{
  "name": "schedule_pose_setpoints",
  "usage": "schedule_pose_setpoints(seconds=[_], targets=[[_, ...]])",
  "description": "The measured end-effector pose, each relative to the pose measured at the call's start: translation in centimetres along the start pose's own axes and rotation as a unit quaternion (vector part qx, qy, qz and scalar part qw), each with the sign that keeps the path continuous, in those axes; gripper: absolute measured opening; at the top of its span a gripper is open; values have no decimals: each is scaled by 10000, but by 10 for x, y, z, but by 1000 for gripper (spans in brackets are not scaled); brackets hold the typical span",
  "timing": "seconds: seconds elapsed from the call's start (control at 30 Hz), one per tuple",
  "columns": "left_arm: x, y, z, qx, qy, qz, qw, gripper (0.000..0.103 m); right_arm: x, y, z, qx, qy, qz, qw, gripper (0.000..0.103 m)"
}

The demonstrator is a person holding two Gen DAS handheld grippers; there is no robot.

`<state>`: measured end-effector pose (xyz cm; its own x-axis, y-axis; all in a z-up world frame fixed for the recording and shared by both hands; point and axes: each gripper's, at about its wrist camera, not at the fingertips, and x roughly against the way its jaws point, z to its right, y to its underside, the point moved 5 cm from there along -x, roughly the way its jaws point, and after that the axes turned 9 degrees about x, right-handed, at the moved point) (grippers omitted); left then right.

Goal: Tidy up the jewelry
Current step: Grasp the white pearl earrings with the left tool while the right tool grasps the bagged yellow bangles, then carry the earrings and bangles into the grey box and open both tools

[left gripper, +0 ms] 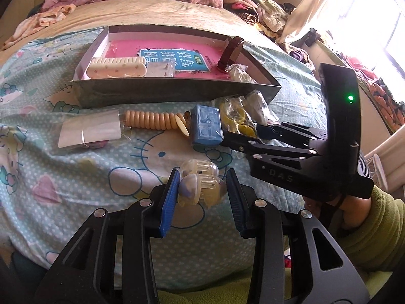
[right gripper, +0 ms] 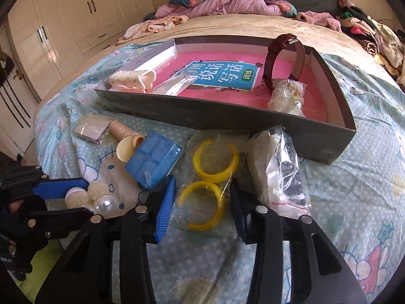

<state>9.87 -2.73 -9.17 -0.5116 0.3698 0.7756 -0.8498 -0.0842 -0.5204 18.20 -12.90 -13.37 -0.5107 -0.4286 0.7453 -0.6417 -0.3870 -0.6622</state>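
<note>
On the bedsheet [left gripper: 76, 172], both grippers lie low, jaws open around pearl clips [left gripper: 200, 187] and bagged yellow hoops [right gripper: 210, 177].

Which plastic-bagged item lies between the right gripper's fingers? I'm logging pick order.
The bag of yellow hoops; the white-contents bag lies just right of the right gripper.

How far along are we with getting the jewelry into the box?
Done: the cream comb clip, brown watch and a bagged piece already lie in the box.
In hand: the left tongs straddle the pearl hair claws; the right tongs are open around the bagged yellow hoops.
Left on the bedsheet: blue case, beige spiral tie and two other packets.
</note>
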Motion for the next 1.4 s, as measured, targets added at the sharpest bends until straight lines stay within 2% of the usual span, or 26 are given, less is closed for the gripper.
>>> schedule_pose_setpoints(seconds=[0.3,0.6,1.4], targets=[[9,-10,-2,34,22,140,9999,30,45,4,1,-150,-277,368,9988,36],[22,-28,-5,66,-24,358,9993,29,80,-14,11,-209,-229,832,9961,36],[22,-112,17,-223,-90,782,9967,29,105,-67,64,-304,193,1482,9883,36]])
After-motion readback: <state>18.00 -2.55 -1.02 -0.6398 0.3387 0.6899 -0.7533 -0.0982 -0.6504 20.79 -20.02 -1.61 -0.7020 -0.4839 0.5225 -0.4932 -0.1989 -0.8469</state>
